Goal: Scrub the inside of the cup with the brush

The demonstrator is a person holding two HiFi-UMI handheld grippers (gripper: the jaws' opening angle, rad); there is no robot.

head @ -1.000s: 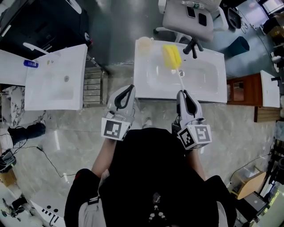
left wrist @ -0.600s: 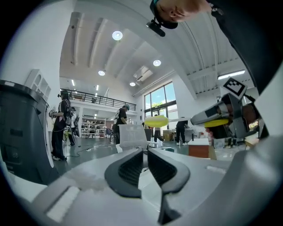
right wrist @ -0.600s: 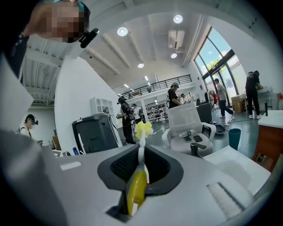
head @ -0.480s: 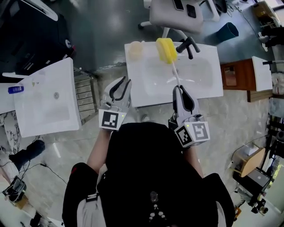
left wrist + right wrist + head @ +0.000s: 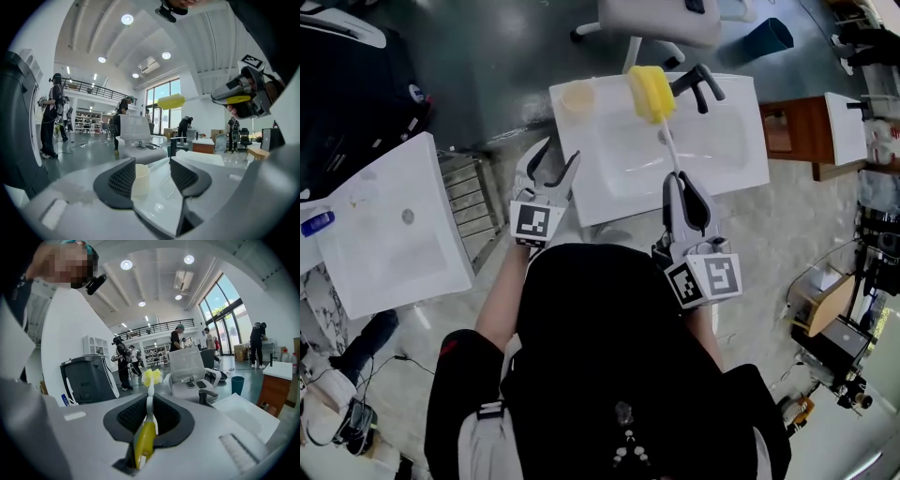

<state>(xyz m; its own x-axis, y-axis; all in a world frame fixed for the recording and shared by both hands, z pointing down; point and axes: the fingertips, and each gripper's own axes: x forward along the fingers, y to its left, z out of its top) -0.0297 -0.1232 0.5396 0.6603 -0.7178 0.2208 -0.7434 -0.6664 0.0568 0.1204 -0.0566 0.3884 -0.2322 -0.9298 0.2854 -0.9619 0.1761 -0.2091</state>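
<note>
A pale cream cup [image 5: 577, 97] stands upright on the far left corner of the white sink basin [image 5: 722, 164]. My left gripper [image 5: 553, 165] is at the basin's near left edge, open; its jaws have just been opening and nothing is between them. In the left gripper view the cup [image 5: 141, 178] shows ahead through my left gripper [image 5: 152, 180], apart from it. My right gripper [image 5: 679, 180] is shut on the brush's handle. The brush's white stem rises over the basin to its yellow sponge head [image 5: 651, 94], which is right of the cup. The brush [image 5: 152, 376] runs out of my right gripper [image 5: 149, 416].
A black faucet [image 5: 699, 84] stands at the basin's back edge. A grey office chair [image 5: 661, 19] is behind it and a wooden cabinet [image 5: 787, 127] is to the right. A second white basin [image 5: 384, 225] and a metal rack [image 5: 473, 197] are at the left.
The left gripper's jaws have gone from shut to open, and it has moved forward to the basin's near edge. The right gripper has shifted forward with the brush still gripped.
</note>
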